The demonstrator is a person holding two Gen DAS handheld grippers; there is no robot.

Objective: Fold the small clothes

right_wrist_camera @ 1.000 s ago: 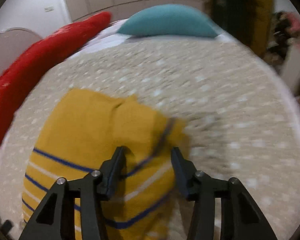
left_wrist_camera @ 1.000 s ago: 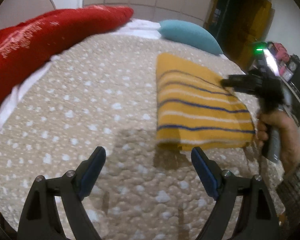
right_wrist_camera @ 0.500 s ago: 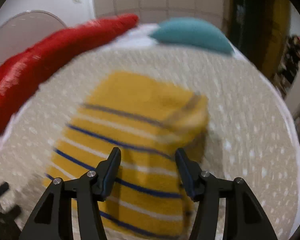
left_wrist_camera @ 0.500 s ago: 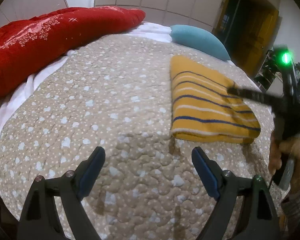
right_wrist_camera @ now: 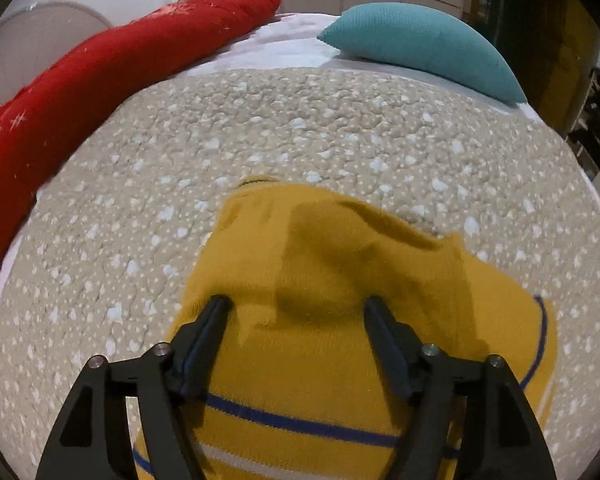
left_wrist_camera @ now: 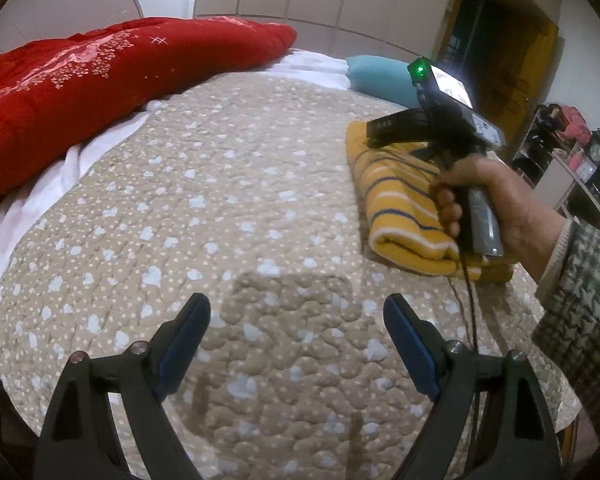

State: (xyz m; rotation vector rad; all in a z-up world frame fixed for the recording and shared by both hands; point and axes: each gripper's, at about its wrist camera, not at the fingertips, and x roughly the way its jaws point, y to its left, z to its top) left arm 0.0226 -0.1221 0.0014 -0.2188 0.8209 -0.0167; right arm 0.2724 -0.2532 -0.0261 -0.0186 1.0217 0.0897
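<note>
A yellow knitted garment with blue and white stripes (left_wrist_camera: 396, 204) lies folded on the beige quilted bed, right of centre in the left wrist view. My left gripper (left_wrist_camera: 296, 332) is open and empty, low over bare quilt to the left of the garment. My right gripper (right_wrist_camera: 298, 308) is open, its two fingers spread over the plain yellow far end of the garment (right_wrist_camera: 340, 264), close above the cloth. In the left wrist view the right gripper's body (left_wrist_camera: 432, 128) and the hand holding it cover part of the garment.
The beige spotted quilt (left_wrist_camera: 220, 200) covers the bed. A red blanket roll (left_wrist_camera: 80, 80) lies along the left side. A teal pillow (right_wrist_camera: 420, 48) and white sheet sit at the far end. Cluttered shelves (left_wrist_camera: 568, 148) and a dark doorway stand at the right.
My right gripper has come down and forward over the garment's far end. The left gripper has drawn back and left, so the garment sits further right in its view.
</note>
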